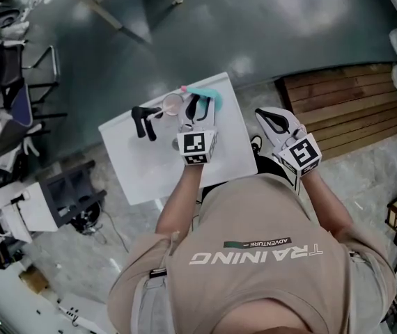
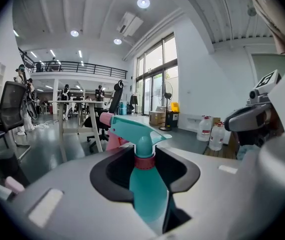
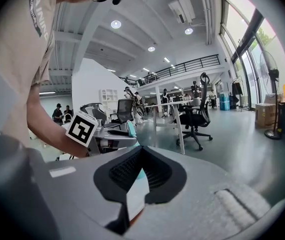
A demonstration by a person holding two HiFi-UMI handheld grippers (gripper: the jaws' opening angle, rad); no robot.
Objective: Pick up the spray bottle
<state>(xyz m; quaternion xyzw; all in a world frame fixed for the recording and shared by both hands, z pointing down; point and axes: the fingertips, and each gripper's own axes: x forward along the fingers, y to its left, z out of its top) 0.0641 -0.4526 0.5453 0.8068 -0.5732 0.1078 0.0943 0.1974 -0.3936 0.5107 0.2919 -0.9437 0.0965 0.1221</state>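
The spray bottle (image 2: 145, 184) is teal with a pink collar, a teal trigger head and a pink nozzle. It stands upright between the jaws of my left gripper (image 2: 145, 166), which is shut on its neck and shoulder. In the head view the bottle's head (image 1: 210, 96) shows just beyond the left gripper (image 1: 198, 107), over the far edge of the white table (image 1: 143, 169). My right gripper (image 1: 273, 120) hangs to the right of the table, past its edge, with its jaw tips together and nothing in them. From the right gripper (image 3: 141, 153) I see the bottle (image 3: 131, 129) at the left.
A black handled tool (image 1: 143, 122) and a clear round cup (image 1: 173, 104) lie on the table left of the bottle. A wooden platform (image 1: 352, 103) lies to the right, office chairs (image 1: 10, 96) to the left. Water jugs (image 2: 210, 132) stand on the floor.
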